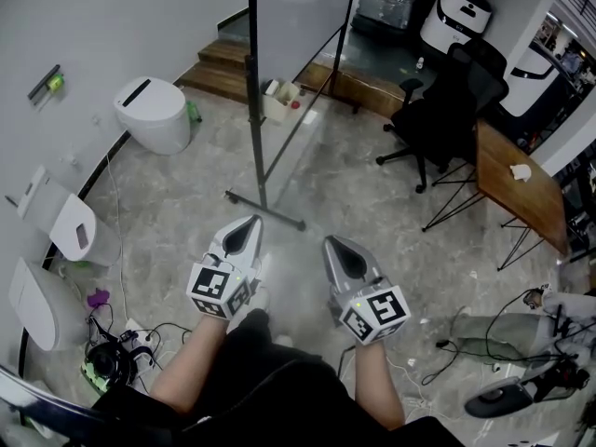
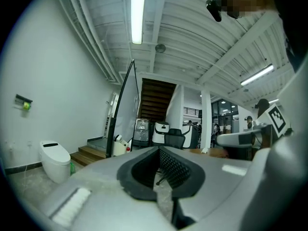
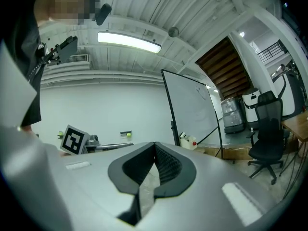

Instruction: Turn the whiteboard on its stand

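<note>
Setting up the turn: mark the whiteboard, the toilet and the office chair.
whiteboard [image 3: 192, 110], right gripper view, middle of the white panel.
toilet [image 1: 156, 106], head view, top of the closed lid.
office chair [image 1: 470, 82], head view, backrest.

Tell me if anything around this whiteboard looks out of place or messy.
Yes. A toilet stands on the open floor left of the whiteboard, odd in a room with an office chair. Cables lie tangled at the head view's lower left.

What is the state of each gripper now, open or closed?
Left gripper: closed, holding nothing.
Right gripper: closed, holding nothing.
</note>
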{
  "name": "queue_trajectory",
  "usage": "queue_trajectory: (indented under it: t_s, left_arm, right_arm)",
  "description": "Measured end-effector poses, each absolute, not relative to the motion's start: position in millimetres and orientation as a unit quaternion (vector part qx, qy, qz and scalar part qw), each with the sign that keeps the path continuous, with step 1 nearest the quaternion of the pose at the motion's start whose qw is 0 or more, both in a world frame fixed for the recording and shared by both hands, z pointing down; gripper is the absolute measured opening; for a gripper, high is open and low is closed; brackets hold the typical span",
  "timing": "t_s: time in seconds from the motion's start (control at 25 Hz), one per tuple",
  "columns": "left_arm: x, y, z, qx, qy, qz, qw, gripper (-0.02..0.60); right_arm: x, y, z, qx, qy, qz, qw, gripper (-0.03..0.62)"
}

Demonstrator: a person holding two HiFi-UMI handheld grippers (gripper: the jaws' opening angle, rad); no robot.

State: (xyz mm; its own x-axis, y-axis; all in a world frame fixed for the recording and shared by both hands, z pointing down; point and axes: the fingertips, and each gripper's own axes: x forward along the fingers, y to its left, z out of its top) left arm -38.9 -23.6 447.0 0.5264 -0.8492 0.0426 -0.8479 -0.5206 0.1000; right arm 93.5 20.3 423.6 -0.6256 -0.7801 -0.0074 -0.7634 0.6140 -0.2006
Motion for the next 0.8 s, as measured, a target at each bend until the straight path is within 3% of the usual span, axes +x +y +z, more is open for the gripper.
queue_trajectory:
  t_s: [0.8]
  left_arm:
    - [-76, -146, 447, 0.884, -0.465, 0.014, 0.044, 0.005]
  right_arm:
    - [40, -94, 414, -0.438, 0.896, -0.070, 0.029, 0.009]
